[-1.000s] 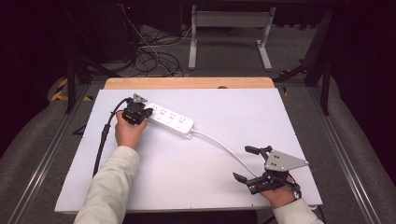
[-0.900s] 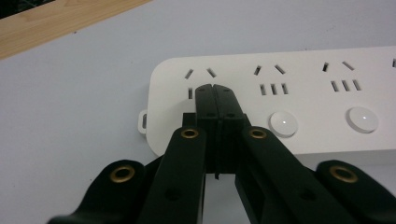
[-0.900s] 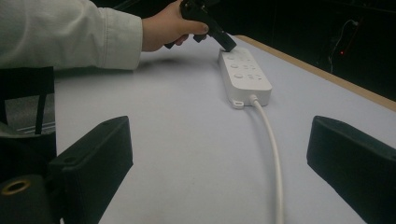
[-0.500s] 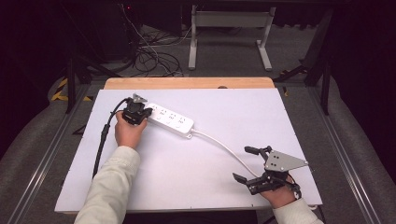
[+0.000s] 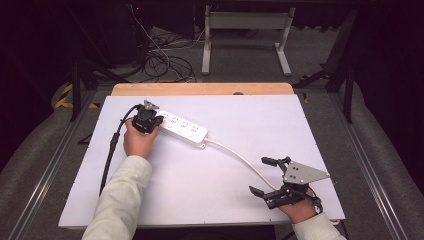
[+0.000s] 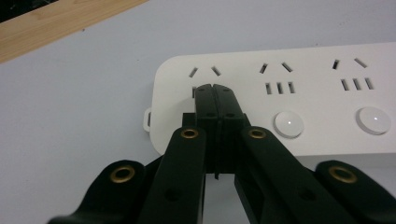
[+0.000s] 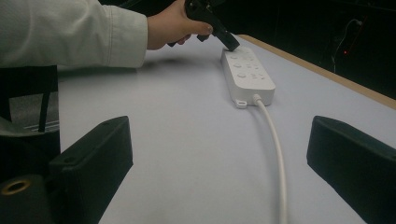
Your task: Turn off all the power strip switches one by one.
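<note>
left gripper: jaws pressed together, tips on end socket of power strip | strip: white, round buttons, on white table far-left | cord runs toward right gripper, jaws wide apart

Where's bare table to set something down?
Free: the far right of the table, beyond the cord; the middle, between the sleeve and cord. Crowded: far left, where the left gripper meets the power strip.
</note>
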Tool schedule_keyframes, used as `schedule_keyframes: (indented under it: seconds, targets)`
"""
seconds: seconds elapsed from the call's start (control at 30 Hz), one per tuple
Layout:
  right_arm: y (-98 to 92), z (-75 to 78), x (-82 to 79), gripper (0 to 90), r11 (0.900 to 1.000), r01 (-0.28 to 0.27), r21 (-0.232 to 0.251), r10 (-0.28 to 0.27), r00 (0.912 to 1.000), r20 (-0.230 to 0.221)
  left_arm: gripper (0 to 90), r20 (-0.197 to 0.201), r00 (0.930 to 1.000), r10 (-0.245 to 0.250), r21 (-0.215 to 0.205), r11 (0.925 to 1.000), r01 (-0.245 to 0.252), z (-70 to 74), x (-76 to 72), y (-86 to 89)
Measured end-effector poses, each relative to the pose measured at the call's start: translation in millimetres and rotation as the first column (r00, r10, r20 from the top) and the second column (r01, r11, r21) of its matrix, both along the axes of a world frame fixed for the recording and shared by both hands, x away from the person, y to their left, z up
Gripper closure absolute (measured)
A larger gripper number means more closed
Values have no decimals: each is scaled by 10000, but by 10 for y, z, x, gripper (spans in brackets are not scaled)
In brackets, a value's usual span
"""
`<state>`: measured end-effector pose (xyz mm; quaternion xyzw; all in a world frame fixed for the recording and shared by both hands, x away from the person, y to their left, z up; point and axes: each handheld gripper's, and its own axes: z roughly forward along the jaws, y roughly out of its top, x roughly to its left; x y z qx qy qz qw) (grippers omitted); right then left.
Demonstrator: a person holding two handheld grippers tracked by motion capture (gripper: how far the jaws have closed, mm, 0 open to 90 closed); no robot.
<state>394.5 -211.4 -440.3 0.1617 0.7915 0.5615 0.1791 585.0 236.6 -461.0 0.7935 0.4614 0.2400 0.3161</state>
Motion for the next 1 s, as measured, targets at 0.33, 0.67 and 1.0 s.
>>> schedule_keyframes:
  seconds: [0.33, 0.67, 1.0]
  targets:
    - [-8, 5, -6, 73, 10000, -37, 82, 37, 10000, -25, 900, 118, 9995, 277, 41, 9996, -278, 29, -18, -19]
    - [-3, 10, -7, 74, 10000, -41, 63, 41, 10000, 28, 900, 767, 9970, -122, -902, 9957, 191, 290, -99, 46]
    - [4, 11, -10, 74, 9999, -72, 74, 72, 10000, 50, 900, 859, 9908, -1048, -768, 9908, 1115, 342, -216, -68]
